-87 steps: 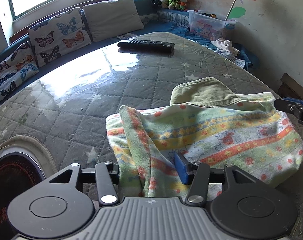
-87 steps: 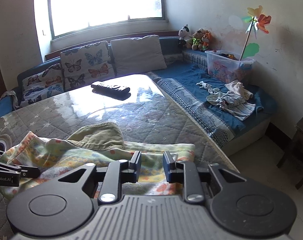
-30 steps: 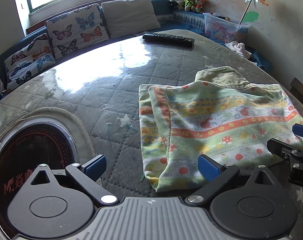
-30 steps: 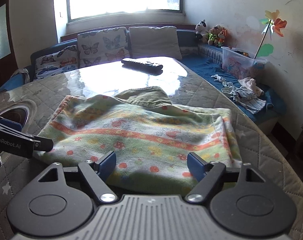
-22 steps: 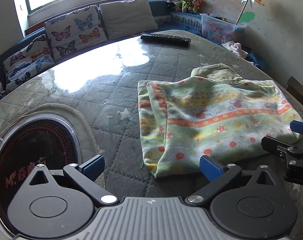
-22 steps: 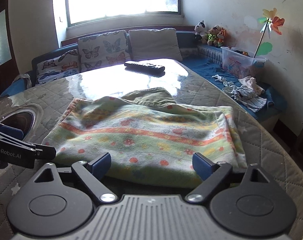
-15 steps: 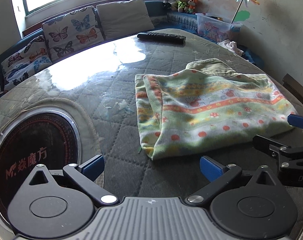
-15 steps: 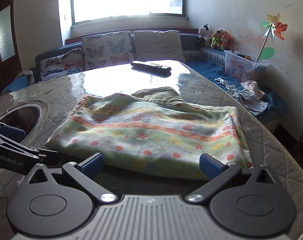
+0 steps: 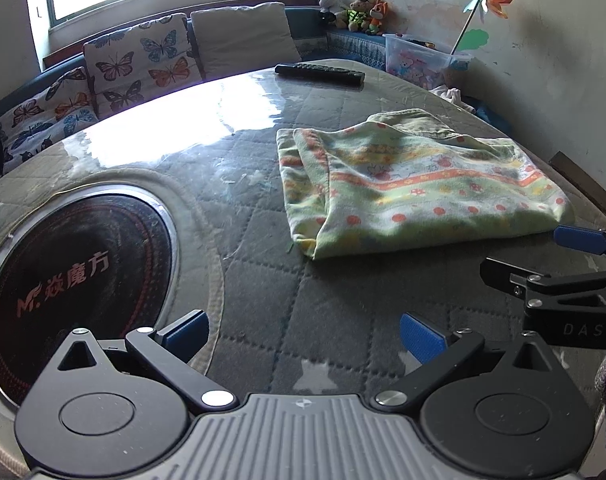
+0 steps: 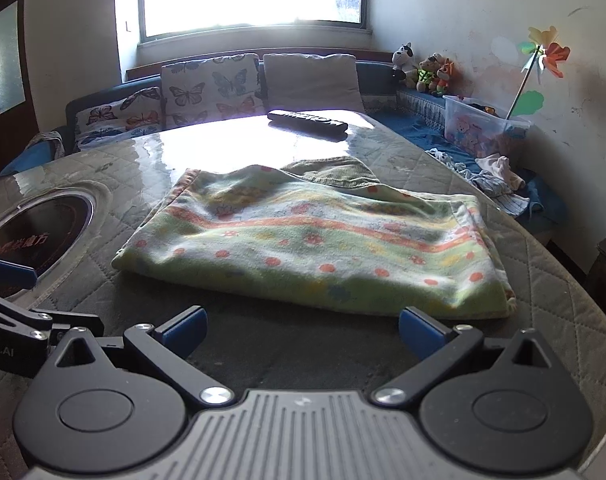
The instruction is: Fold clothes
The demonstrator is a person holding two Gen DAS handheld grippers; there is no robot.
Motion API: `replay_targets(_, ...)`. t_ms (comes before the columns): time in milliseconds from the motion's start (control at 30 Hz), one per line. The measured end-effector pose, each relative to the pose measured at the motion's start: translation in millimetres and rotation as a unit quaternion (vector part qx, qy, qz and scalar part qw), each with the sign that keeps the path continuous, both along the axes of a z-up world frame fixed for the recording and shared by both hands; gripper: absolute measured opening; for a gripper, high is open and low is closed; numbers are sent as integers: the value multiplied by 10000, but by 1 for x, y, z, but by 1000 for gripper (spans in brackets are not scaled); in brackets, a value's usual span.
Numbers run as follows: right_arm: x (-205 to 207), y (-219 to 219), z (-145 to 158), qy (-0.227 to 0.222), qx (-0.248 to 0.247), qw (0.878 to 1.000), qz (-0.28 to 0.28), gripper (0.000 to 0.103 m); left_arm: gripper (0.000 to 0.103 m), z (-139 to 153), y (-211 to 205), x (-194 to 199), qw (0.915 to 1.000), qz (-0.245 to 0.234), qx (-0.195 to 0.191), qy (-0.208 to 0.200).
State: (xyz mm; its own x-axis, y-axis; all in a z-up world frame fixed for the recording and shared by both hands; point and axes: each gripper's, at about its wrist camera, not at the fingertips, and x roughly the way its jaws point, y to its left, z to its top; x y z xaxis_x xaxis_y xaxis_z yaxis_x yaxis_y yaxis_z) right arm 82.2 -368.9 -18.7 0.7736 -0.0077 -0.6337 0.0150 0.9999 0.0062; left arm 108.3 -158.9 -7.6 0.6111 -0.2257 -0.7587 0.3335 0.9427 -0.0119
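Quilted grey padding under a glossy clear sheet covers the table, and nearest each camera the claws hang over bare quilting: the left gripper has its blue pads spread wide with nothing between them, and the right gripper is spread just as wide and equally empty. Just ahead of the right claw lies the patterned garment, folded into a flat rectangle, its near fold close to the pads but not touching; from the left claw it sits ahead and to the right. An olive garment peeks out from under its far edge. To the left of the left claw a round dark hob is sunk into the table. Farther off rests a remote control, then butterfly cushions beneath the window. The fold looks done or nearly so. Risks from here: the sheet looks slick, so a low approach could push the bundle along instead of pinching it, and a pinch of only the top layer would likely pull the fold open.
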Motion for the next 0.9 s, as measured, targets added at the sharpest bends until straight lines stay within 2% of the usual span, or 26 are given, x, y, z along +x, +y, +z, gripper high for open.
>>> replay_targets(567,-29,19,-1,-53,72,9997,-246,103,103,-2,15,-43,9997,72,114,-226)
replay_targets(900,-36,18,-1,-104,26,9995,-306,103,103,-6,12,-55,9996,66,148,-229)
